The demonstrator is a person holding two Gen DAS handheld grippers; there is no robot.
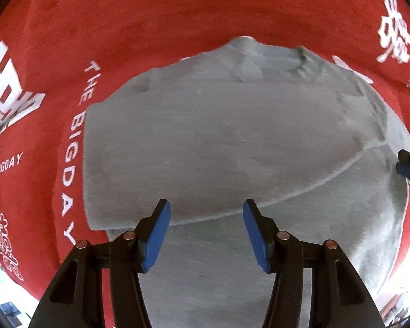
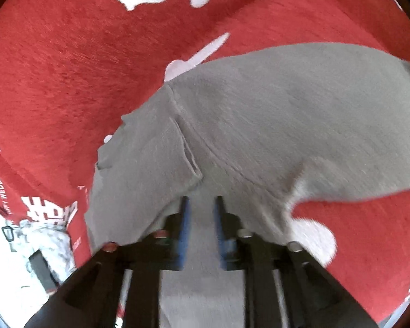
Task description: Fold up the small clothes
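The grey garment (image 1: 218,147) is cut off below both views, laid folded on a red printed cloth (image 1: 150,13). The left gripper (image 1: 206,210) and right gripper (image 2: 201,205) are held spread, nothing pinched.

- Left tool (image 1: 206,213): black plastic arms, each ending in a flat blue pad (image 1: 157,235).
- Round silver pins (image 1: 129,235) with reddish centres at the linkage joints.
- Right tool (image 2: 201,207): same black frame, blue pads, blurred.
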